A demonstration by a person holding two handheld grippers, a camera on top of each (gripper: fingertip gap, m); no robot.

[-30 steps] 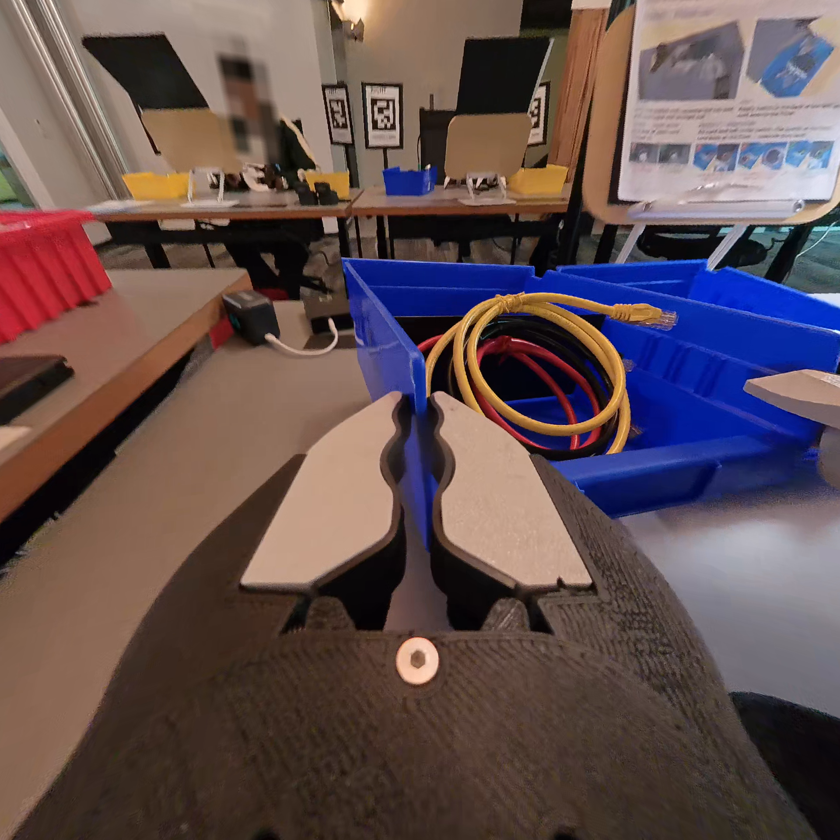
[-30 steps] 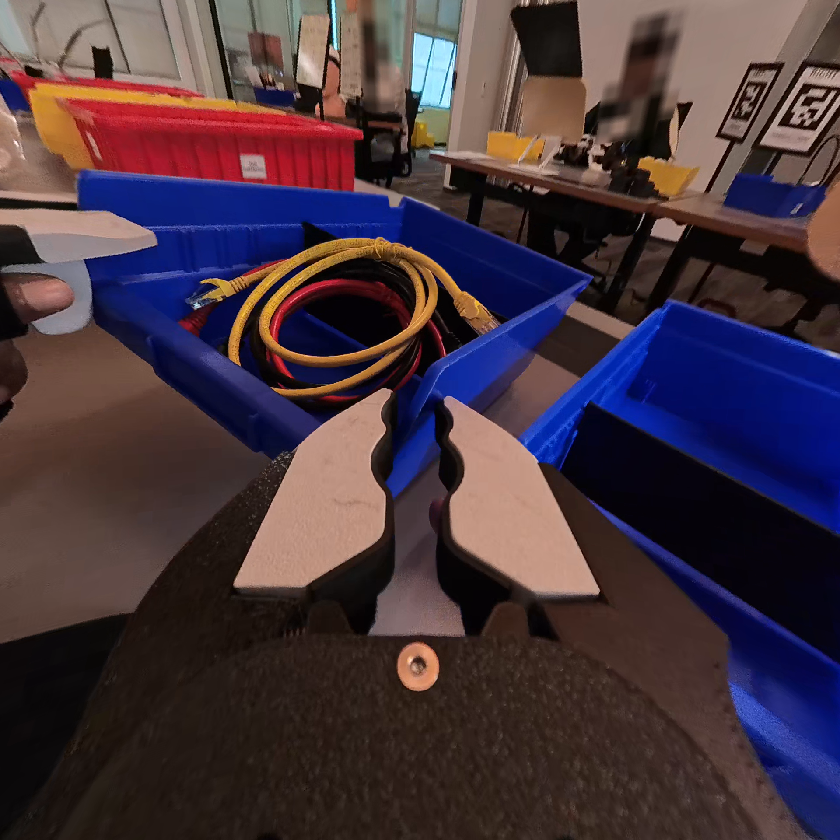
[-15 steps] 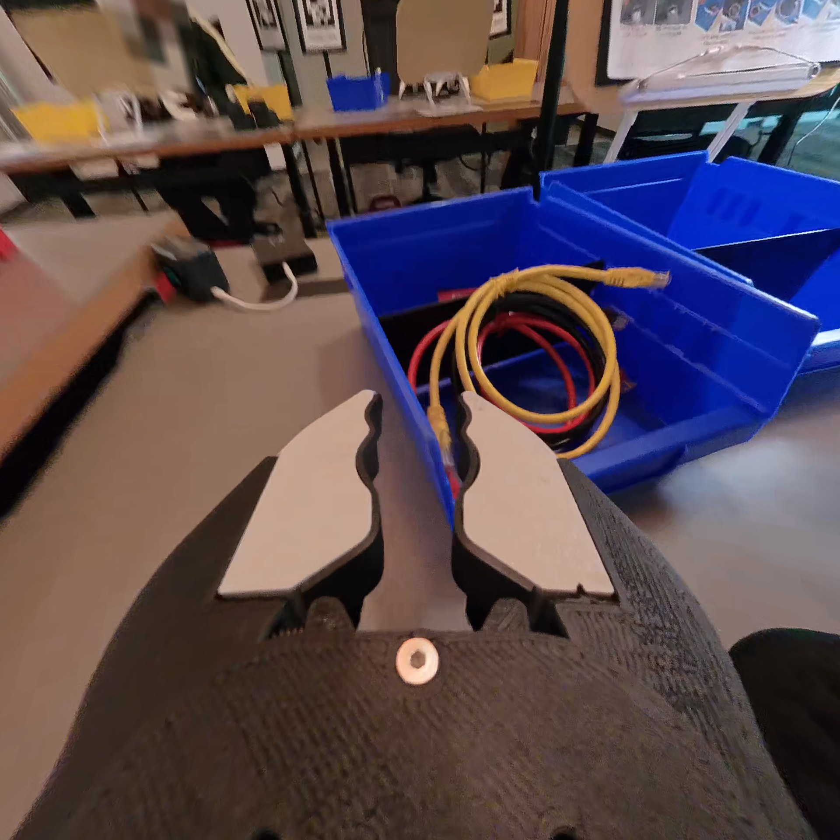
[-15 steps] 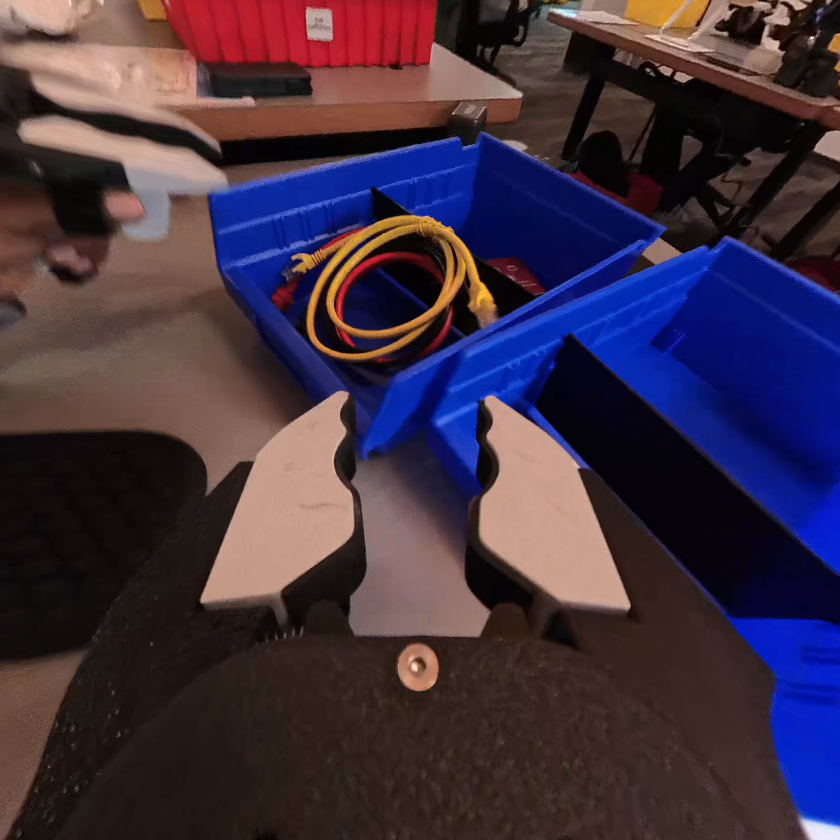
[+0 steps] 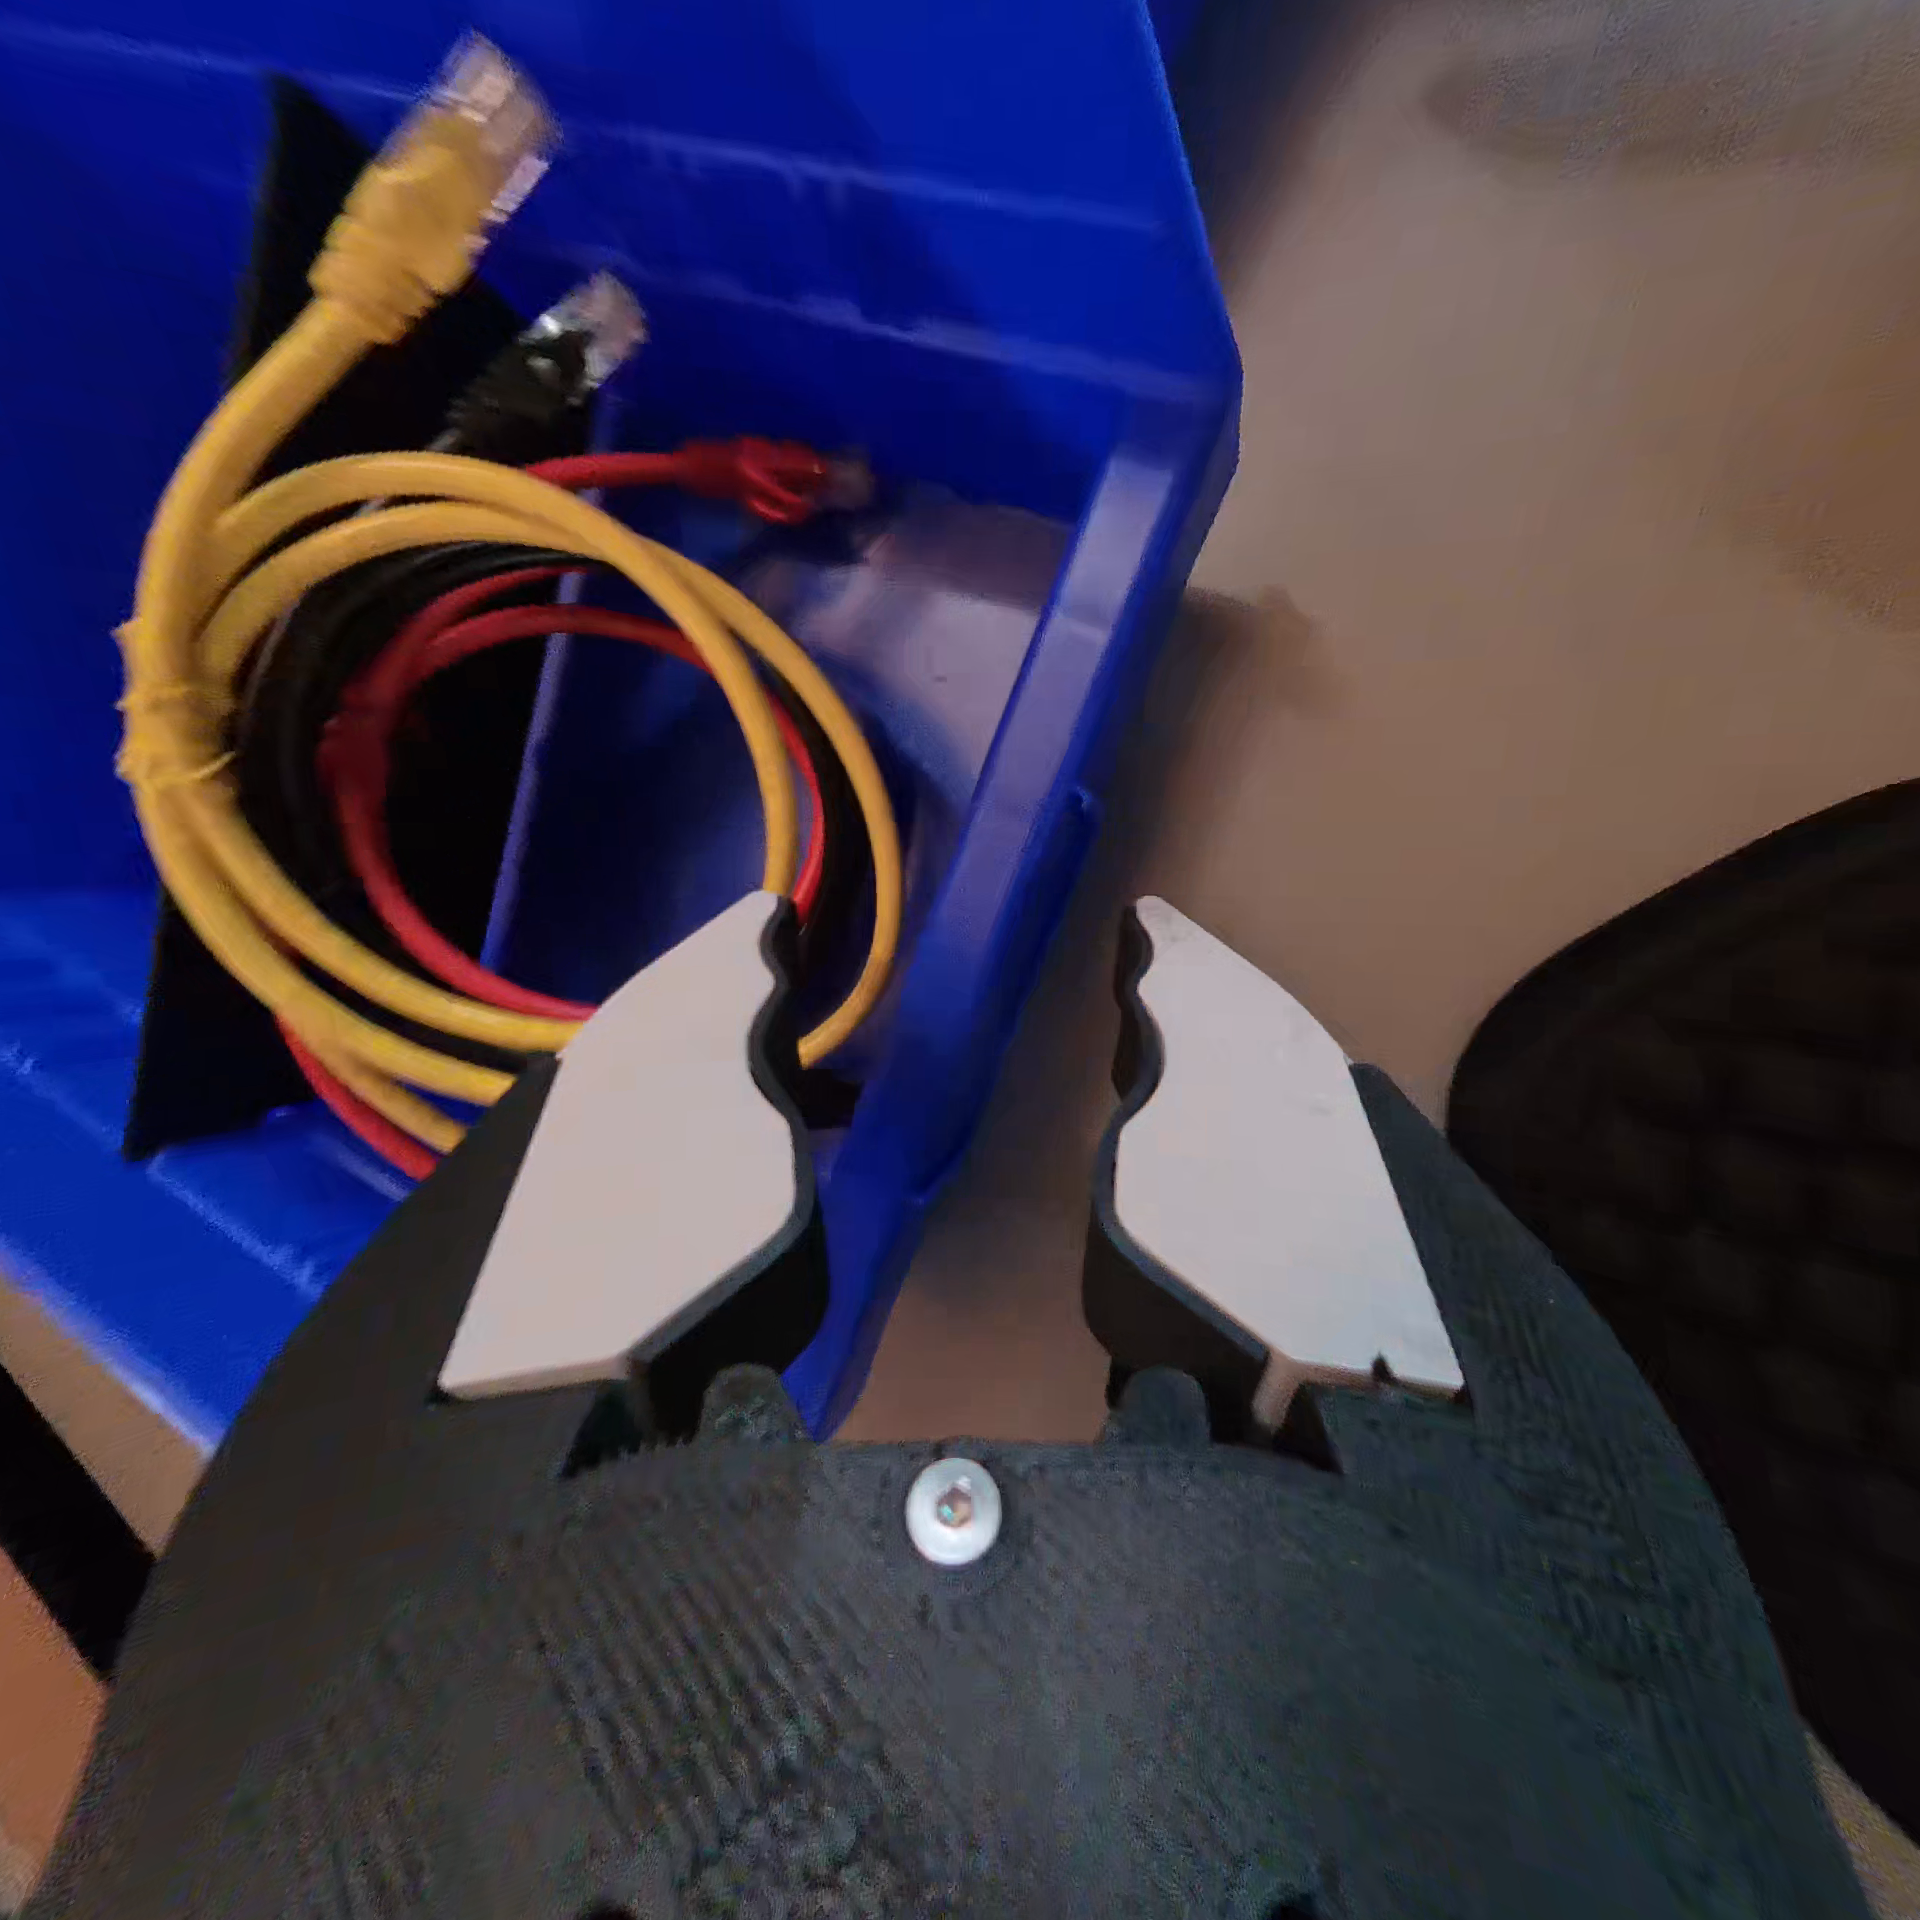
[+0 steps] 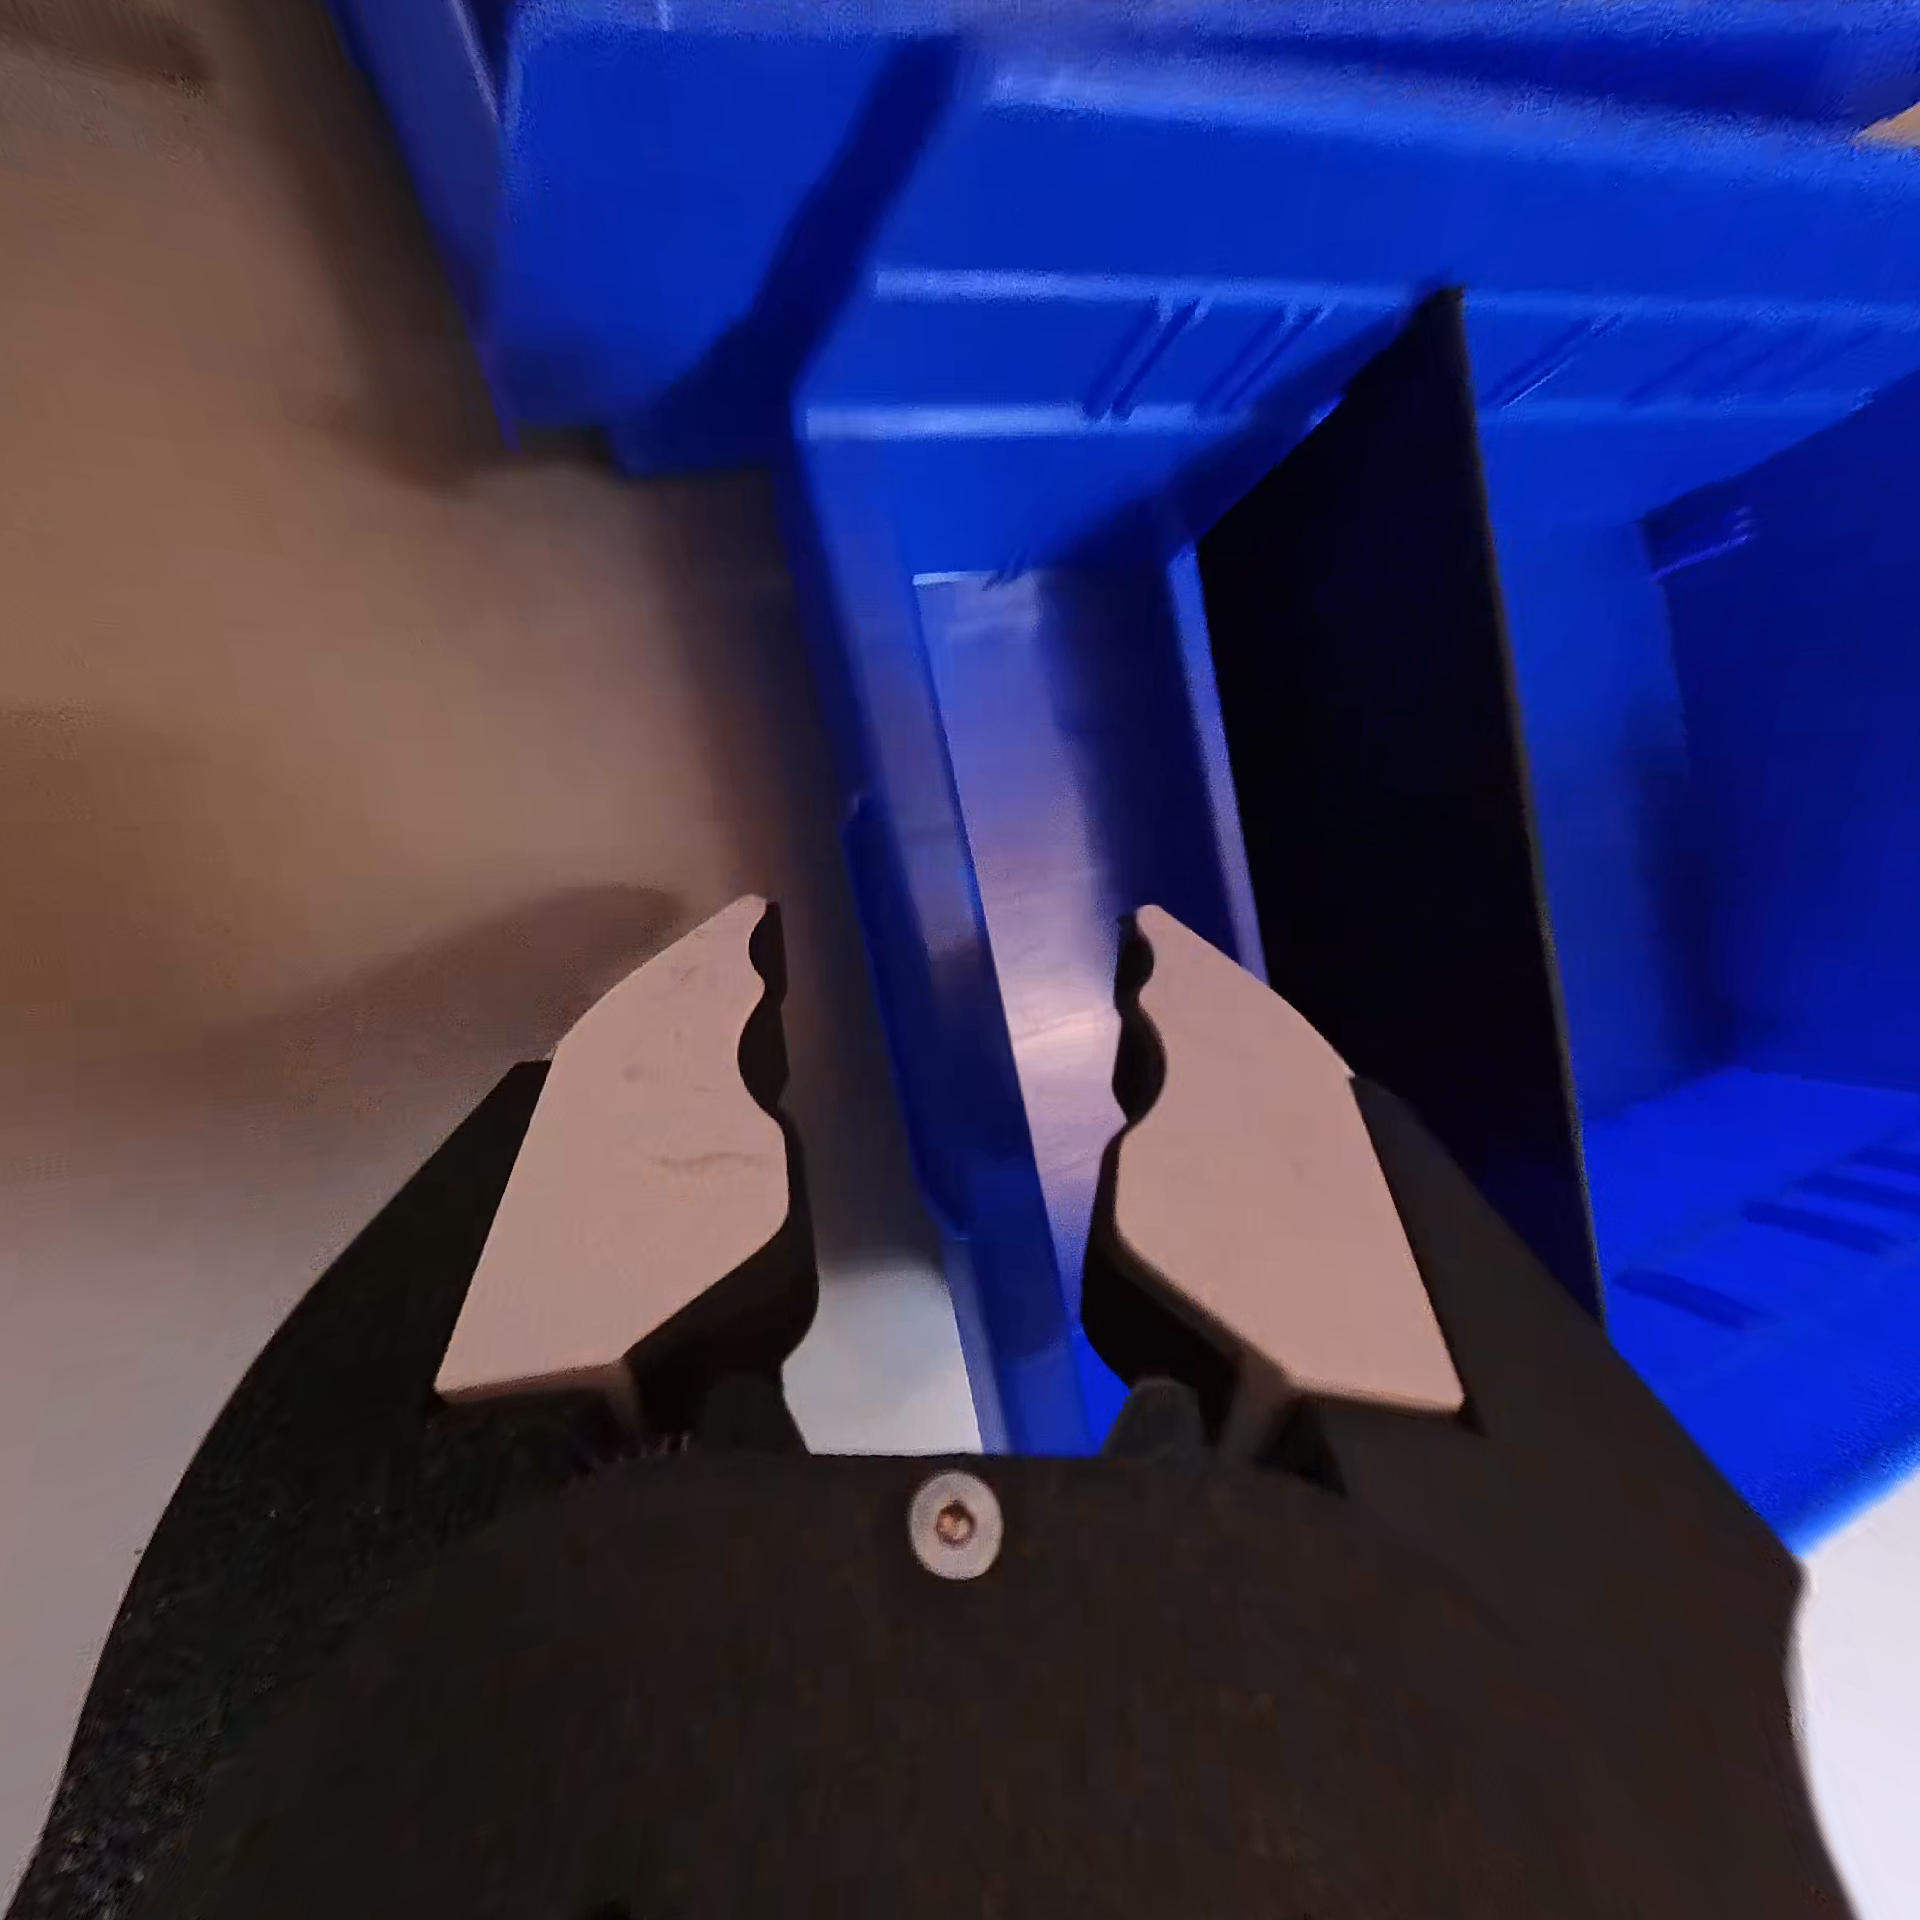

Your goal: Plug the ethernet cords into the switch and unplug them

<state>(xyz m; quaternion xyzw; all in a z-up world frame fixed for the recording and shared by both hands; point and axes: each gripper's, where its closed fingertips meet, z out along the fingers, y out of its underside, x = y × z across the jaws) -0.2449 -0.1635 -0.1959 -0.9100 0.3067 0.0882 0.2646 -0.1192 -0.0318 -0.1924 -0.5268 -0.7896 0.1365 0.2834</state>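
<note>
With both claws spread and empty, our left claw (image 5: 951, 914) straddling the blue bin's wall (image 5: 1049, 790), we should reach in for the coiled yellow ethernet cord (image 5: 312, 883), pinching behind its plug (image 5: 436, 208), while our right claw (image 6: 948, 920) waits.

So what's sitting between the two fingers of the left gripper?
In the left wrist view, the blue bin's side wall runs between the open left gripper's fingers.

Left gripper (image 5: 951, 914): your jaws stand wide apart, nothing between the pads, and you point it steeply downward.
Left fingers (image 5: 644, 1143): pale flat plates on black mounts, tips spread.
Right gripper (image 6: 948, 920): likewise spread wide, gripping nothing, angled downward.
Right fingers (image 6: 1262, 1174): pale plates, parted evenly.
</note>
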